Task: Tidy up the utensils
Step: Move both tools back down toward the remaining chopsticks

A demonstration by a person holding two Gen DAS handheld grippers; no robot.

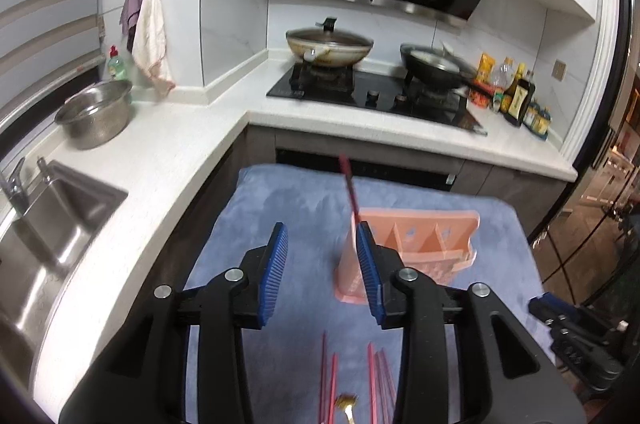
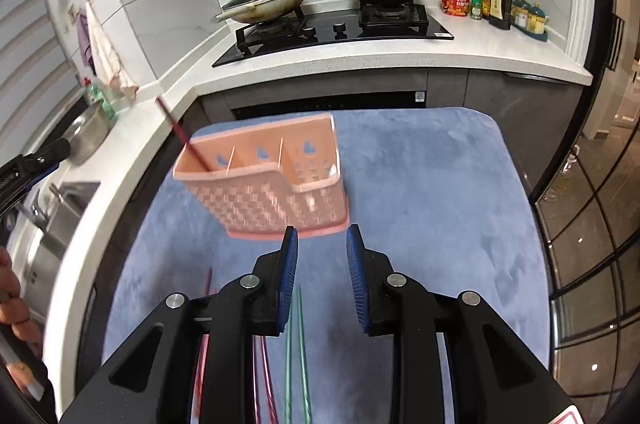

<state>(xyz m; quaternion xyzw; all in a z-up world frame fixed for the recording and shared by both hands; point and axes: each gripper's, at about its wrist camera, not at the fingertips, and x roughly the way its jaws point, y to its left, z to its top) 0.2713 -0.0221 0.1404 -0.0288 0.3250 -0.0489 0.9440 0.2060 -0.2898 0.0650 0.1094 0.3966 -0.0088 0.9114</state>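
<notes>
A pink plastic utensil holder (image 2: 272, 184) with three compartments stands on a blue cloth (image 2: 420, 204); in the left wrist view the holder (image 1: 420, 244) is just right of my fingers. One dark red chopstick (image 2: 180, 132) leans out of its left compartment, also the chopstick (image 1: 350, 184). My left gripper (image 1: 322, 260) is open with nothing between its blue pads. My right gripper (image 2: 322, 264) is open and empty, just in front of the holder. Red chopsticks (image 1: 376, 384) and a gold spoon (image 1: 346, 408) lie near me. Green chopsticks (image 2: 296, 352) and red ones (image 2: 264, 376) lie under the right gripper.
A white L-shaped counter (image 1: 160, 160) holds a steel bowl (image 1: 96, 116) and a sink (image 1: 48, 224) at left. A gas hob (image 2: 332, 28) with two lidded pans sits behind. Bottles and jars (image 2: 488, 0) stand at right. A person's hand (image 2: 16, 308) shows at the left edge.
</notes>
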